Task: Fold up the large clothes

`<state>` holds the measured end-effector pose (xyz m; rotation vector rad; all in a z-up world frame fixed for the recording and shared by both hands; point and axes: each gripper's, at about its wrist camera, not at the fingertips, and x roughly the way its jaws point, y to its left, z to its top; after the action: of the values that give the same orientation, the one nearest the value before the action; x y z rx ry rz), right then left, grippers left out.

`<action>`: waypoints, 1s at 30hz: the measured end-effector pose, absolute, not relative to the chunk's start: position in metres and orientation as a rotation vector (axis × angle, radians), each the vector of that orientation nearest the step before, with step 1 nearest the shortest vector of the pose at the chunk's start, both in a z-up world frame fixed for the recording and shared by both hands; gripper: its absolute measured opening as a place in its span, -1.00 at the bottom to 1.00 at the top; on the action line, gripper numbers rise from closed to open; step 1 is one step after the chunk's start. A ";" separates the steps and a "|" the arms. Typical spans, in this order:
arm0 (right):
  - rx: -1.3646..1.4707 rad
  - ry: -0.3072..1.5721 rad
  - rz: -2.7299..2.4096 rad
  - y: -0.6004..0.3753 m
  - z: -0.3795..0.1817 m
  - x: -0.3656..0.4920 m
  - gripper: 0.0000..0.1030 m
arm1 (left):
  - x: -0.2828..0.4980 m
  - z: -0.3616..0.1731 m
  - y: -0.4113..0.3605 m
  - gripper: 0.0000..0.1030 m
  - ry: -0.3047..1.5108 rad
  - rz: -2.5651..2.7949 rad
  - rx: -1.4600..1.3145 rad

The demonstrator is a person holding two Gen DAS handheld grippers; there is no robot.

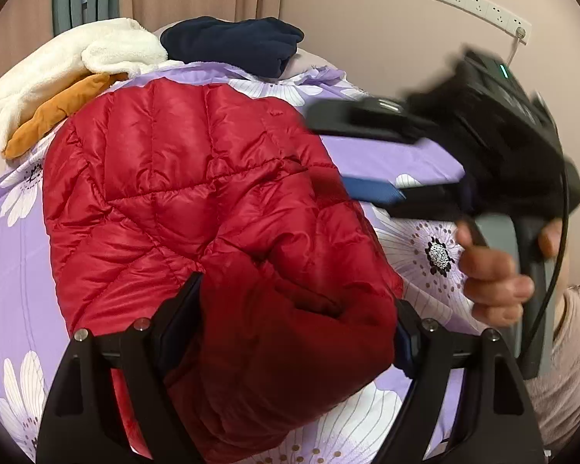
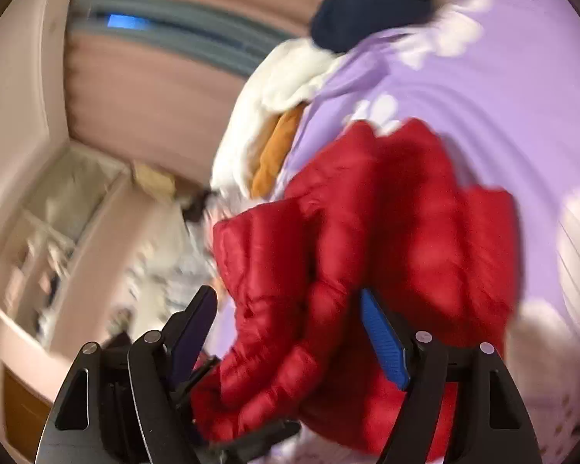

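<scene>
Left gripper [image 1: 294,305] nearest the lens: black fingers spread wide on either side of a folded bulge of the red quilted puffer jacket [image 1: 197,208]. Whether the pads touch the cloth cannot be told.

Jacket lies bunched on the bed with a lilac, white-flowered cover [image 1: 11,255], taking up its middle. No brand, label or writing readable anywhere on it.

Right gripper [image 1: 371,156], held in a hand [image 1: 495,270], reaches in from the right over the jacket's far edge. Blurred. Its fingers stand apart, one with a blue pad [image 2: 382,342], and in its own view red padding lies between them, the blue pad clear of it.

Behind the jacket, at the bed's far side: a white fleecy garment [image 1: 77,62], a dark navy folded garment [image 1: 232,44], an orange-brown cloth [image 1: 58,116] tucked under the white one.

On the beige wall: a white multi-socket power strip [image 1: 479,4], a cable plugged in at one end. Socket markings too small to read.
</scene>
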<state>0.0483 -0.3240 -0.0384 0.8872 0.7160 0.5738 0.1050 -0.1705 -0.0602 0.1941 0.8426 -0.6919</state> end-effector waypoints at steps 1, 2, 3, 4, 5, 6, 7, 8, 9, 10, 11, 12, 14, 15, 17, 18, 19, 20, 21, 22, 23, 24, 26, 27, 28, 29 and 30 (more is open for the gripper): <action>0.846 0.729 0.563 -0.317 -0.032 0.056 0.48 | 0.104 -0.060 -0.170 0.58 0.844 -0.692 0.191; 0.814 0.741 0.565 -0.310 -0.030 0.061 0.45 | 0.105 -0.060 -0.170 0.58 0.845 -0.693 0.189; 0.778 0.751 0.561 -0.303 -0.025 0.064 0.35 | 0.105 -0.060 -0.170 0.58 0.846 -0.694 0.185; 0.752 0.758 0.557 -0.301 -0.024 0.070 -0.04 | 0.105 -0.059 -0.170 0.59 0.846 -0.694 0.184; 0.707 0.777 0.544 -0.297 -0.022 0.073 -0.30 | 0.104 -0.060 -0.169 0.60 0.848 -0.693 0.183; 0.684 0.787 0.528 -0.296 -0.022 0.068 -0.37 | 0.105 -0.060 -0.168 0.60 0.855 -0.697 0.172; 0.672 0.786 0.521 -0.295 -0.022 0.068 -0.52 | 0.105 -0.059 -0.167 0.60 0.860 -0.701 0.160; 0.664 0.778 0.519 -0.295 -0.022 0.066 -0.60 | 0.105 -0.058 -0.165 0.60 0.864 -0.705 0.145; 0.661 0.763 0.512 -0.297 -0.022 0.061 -0.64 | 0.105 -0.056 -0.162 0.60 0.872 -0.714 0.126; 0.668 0.749 0.509 -0.302 -0.025 0.062 -0.68 | 0.104 -0.053 -0.158 0.60 0.880 -0.726 0.098; 0.687 0.730 0.506 -0.306 -0.026 0.063 -0.69 | 0.103 -0.048 -0.153 0.60 0.884 -0.745 0.065; 0.712 0.714 0.495 -0.311 -0.029 0.060 -0.70 | 0.101 -0.041 -0.147 0.60 0.889 -0.775 0.020; 0.767 0.688 0.481 -0.324 -0.038 0.063 -0.70 | 0.096 -0.028 -0.136 0.60 0.884 -0.815 -0.050; 0.789 0.680 0.474 -0.329 -0.041 0.061 -0.70 | 0.093 -0.019 -0.127 0.60 0.866 -0.830 -0.084; 0.818 0.664 0.441 -0.339 -0.048 0.058 -0.70 | 0.092 -0.008 -0.113 0.63 0.841 -0.834 -0.137; 0.835 0.658 0.423 -0.343 -0.052 0.055 -0.71 | 0.093 -0.004 -0.105 0.63 0.828 -0.823 -0.163; 0.861 0.649 0.412 -0.348 -0.056 0.051 -0.71 | 0.097 -0.002 -0.098 0.63 0.815 -0.788 -0.170; 0.878 0.639 0.404 -0.352 -0.059 0.048 -0.71 | 0.102 -0.002 -0.093 0.63 0.808 -0.742 -0.168; 0.885 0.634 0.389 -0.354 -0.062 0.045 -0.71 | 0.110 -0.006 -0.088 0.61 0.817 -0.692 -0.179; 0.887 0.634 0.368 -0.356 -0.065 0.043 -0.71 | 0.117 -0.010 -0.084 0.60 0.831 -0.670 -0.202; 0.888 0.633 0.358 -0.357 -0.067 0.041 -0.71 | 0.123 -0.014 -0.081 0.60 0.844 -0.653 -0.229; 0.887 0.635 0.349 -0.357 -0.071 0.039 -0.71 | 0.131 -0.020 -0.078 0.55 0.856 -0.632 -0.252; 0.887 0.648 0.326 -0.358 -0.078 0.037 -0.71 | 0.143 -0.027 -0.080 0.32 0.873 -0.598 -0.257; 0.882 0.653 0.315 -0.358 -0.080 0.036 -0.71 | 0.148 -0.030 -0.082 0.17 0.883 -0.583 -0.255; 0.880 0.659 0.301 -0.359 -0.083 0.036 -0.71 | 0.153 -0.031 -0.082 0.06 0.890 -0.570 -0.255; 0.882 0.663 0.296 -0.359 -0.085 0.036 -0.71 | 0.159 -0.033 -0.086 0.01 0.894 -0.558 -0.250; 0.883 0.669 0.291 -0.359 -0.087 0.037 -0.71 | 0.160 -0.034 -0.087 -0.05 0.892 -0.550 -0.246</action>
<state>0.0366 -0.3593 -0.0872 0.8835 0.6693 0.2907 0.1599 -0.0868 -0.0342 -0.2456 0.8919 -0.5502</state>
